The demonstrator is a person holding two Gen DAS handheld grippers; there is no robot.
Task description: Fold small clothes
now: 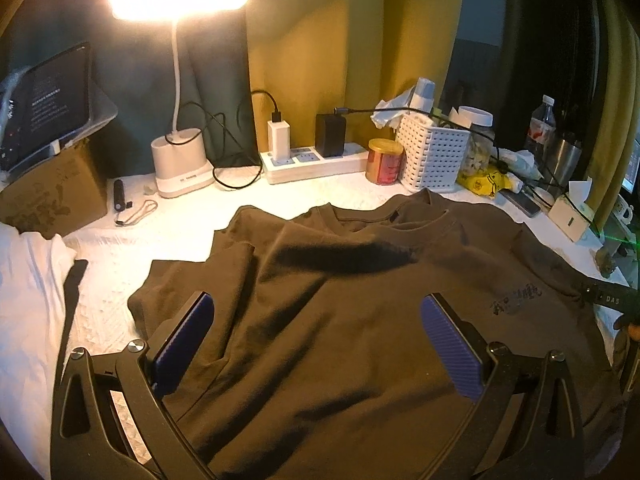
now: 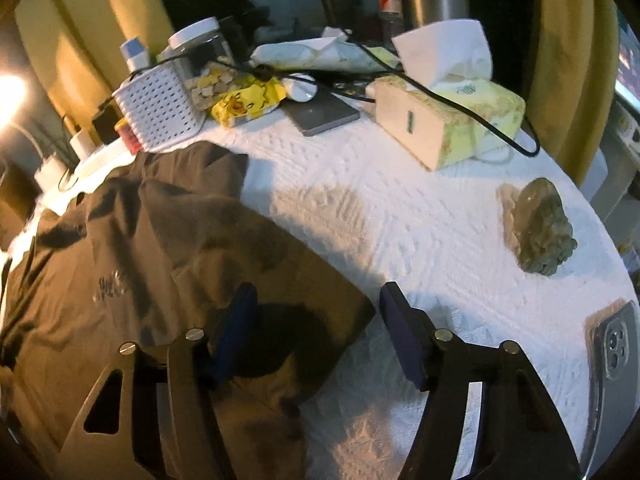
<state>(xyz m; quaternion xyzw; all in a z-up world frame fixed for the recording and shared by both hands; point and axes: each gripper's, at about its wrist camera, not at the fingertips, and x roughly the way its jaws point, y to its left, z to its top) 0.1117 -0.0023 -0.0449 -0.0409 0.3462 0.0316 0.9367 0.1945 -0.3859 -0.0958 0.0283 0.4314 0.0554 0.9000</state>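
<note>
T-shirt (image 1: 360, 312), dark brown, soft knit, ribbed crew neck, small dark print on the chest; lies spread and rumpled, collar away from the camera, on the worktop (image 1: 120, 292) under a white embossed cover.

Left wrist view. Left gripper (image 1: 316, 344): jaws wide apart, blue ribbed pads, nothing between them, poised over the shirt's lower body. Behind the collar: white desk lamp (image 1: 180, 160), lit, thin curved neck, boxy base; white power strip (image 1: 316, 164) carrying a white charger and a black adapter; red-and-gold tin (image 1: 385, 161), cylindrical; white perforated plastic basket (image 1: 434, 152); yellow snack packet (image 1: 486, 183). At left: cardboard box (image 1: 52, 196) with a tablet (image 1: 48, 96) propped on it; white cloth (image 1: 28, 300), creased, beside the shirt's sleeve.

Right wrist view. Right gripper (image 2: 316, 340): jaws open, empty, straddling the shirt's straight right edge, one pad over fabric, the other over bare cover. T-shirt (image 2: 140, 264) fills the left half. Beyond it, well apart: tissue box (image 2: 448, 120), pale yellow, a tissue standing up, a black cable draped across it; clear jar (image 2: 204, 60) with white lid; grey flat device (image 2: 324, 114). Near right: lumpy grey-green figurine (image 2: 544, 232); smartphone (image 2: 612, 360) face down, in a clear case.
</note>
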